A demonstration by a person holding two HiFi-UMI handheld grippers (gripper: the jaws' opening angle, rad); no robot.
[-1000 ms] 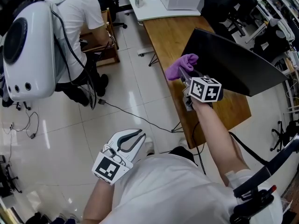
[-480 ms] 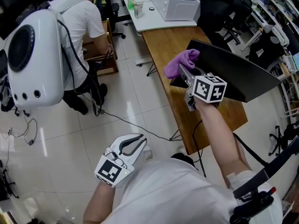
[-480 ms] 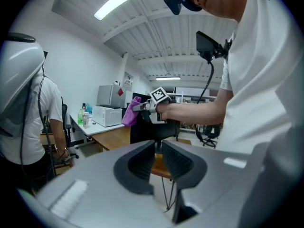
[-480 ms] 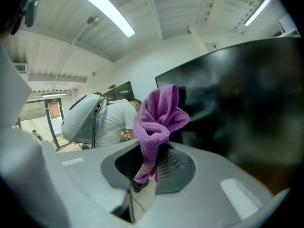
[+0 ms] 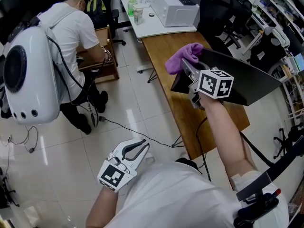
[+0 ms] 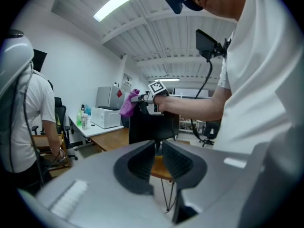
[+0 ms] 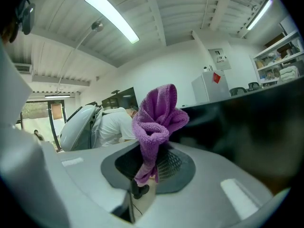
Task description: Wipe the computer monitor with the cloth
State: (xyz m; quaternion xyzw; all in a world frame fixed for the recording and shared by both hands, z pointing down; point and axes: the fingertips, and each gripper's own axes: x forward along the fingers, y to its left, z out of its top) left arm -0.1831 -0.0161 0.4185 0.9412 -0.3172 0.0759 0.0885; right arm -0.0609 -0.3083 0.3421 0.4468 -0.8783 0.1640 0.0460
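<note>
Jaws of right gripper (image 7: 152, 158) clamped on purple cloth (image 7: 156, 118) (by monitor (image 5: 237, 77) corner), left gripper (image 6: 156, 147) jaws together

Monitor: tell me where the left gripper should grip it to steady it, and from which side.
Likely the lower near corner of the monitor, from the aisle side: the panel is thin, that edge is bare, and the right gripper holds the purple cloth by the upper corner.

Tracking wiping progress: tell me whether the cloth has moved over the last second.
Yes. The cloth in the right claw has slid up the side edge of the monitor, from its lower corner toward its top corner.
</note>
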